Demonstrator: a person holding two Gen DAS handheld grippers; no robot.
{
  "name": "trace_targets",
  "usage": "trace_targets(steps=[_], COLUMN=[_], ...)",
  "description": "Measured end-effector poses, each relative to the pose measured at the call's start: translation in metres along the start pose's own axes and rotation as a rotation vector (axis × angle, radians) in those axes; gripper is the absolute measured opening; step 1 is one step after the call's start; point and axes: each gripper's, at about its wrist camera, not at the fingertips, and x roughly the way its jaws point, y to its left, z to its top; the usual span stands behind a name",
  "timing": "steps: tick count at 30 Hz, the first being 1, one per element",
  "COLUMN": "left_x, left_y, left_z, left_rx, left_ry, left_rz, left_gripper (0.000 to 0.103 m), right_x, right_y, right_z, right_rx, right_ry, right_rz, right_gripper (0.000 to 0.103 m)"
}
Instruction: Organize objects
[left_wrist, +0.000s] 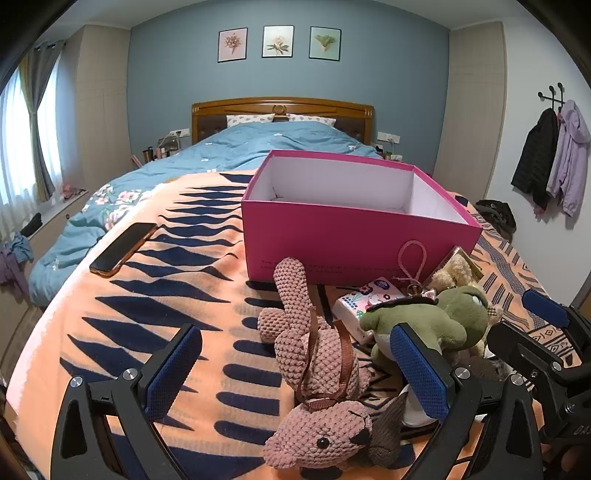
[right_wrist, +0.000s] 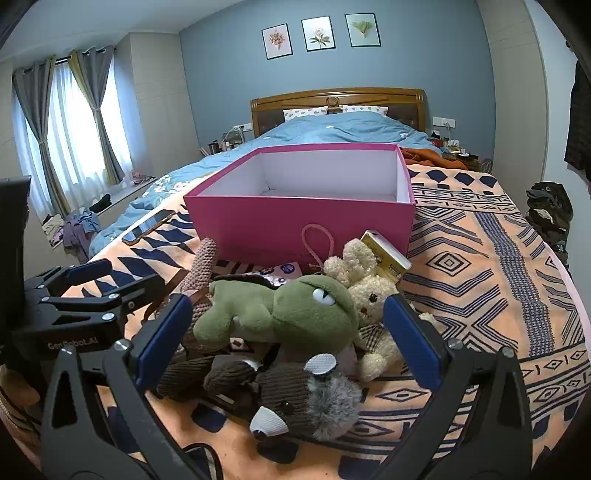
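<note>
Bedroom, patterned bedspread (left_wrist: 110, 332): pink box (left_wrist: 354, 236) empty at frame centre for filling, plush toys (right_wrist: 295, 314) heaped before it, my left gripper (left_wrist: 295, 373) and right gripper (right_wrist: 288, 339) both spread, holding nothing.

Black-framed left gripper (left_wrist: 295, 363), blue pads, silver screws.

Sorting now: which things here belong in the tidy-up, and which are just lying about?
Job: pink box, pink knitted toy, green plush, cream bear, brown koala, tissue pack, gold box.

Lying about: phone, hanging jackets, framed prints.
</note>
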Motion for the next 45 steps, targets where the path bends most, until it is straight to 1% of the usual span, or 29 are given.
trace_targets(steps=[20,35,45], left_x=[0.003,0.006,0.007], left_y=[-0.001,-0.009,-0.005], left_z=[-0.001,-0.002,-0.001], left_rx=[0.006,0.017,0.014], left_ry=[0.006,0.008,0.008], left_rz=[-0.003,-0.004,-0.013], left_gripper=[0.103,0.103,0.103], right_x=[0.004,0.007,0.010], right_y=[-0.007,-0.007,-0.009], right_z=[0.000,0.001,0.001], right_rx=[0.023,0.028,0.032], right_ry=[0.015,0.027,0.045], right_rz=[0.023,0.042,0.058], right_gripper=[0.103,0.103,0.103])
